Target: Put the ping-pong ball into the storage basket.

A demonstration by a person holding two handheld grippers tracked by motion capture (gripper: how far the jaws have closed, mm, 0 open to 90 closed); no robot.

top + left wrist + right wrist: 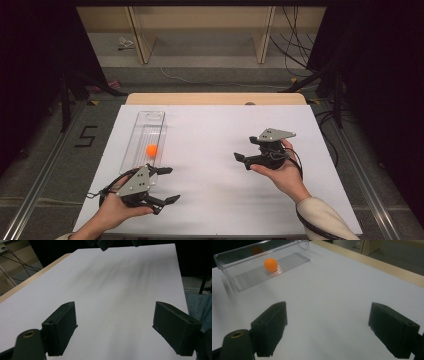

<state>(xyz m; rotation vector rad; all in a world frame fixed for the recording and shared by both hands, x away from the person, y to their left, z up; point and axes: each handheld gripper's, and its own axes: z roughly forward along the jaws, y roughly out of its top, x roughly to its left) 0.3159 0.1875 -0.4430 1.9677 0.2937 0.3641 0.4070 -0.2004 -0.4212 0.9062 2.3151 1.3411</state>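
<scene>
At the near edge of the white worktop (215,150), the left gripper (169,185) is held with jaws spread wide, holding nothing. Just beyond it, an orange ball (152,149) lies inside a clear tray (150,120). The right gripper (245,150), likewise spread and bare, hovers well apart to the ball's right.

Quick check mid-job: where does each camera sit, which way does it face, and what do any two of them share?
High view: above the person's side, looking forward and down at the table, bin and ball; both hands, left claw and right claw show.
Left gripper view: on the left claw, facing across bare table; its open jaws show.
Right gripper view: on the right claw, facing the bin; its open jaws show.
Shared: high and right gripper views both show the ball in the bin.
</scene>
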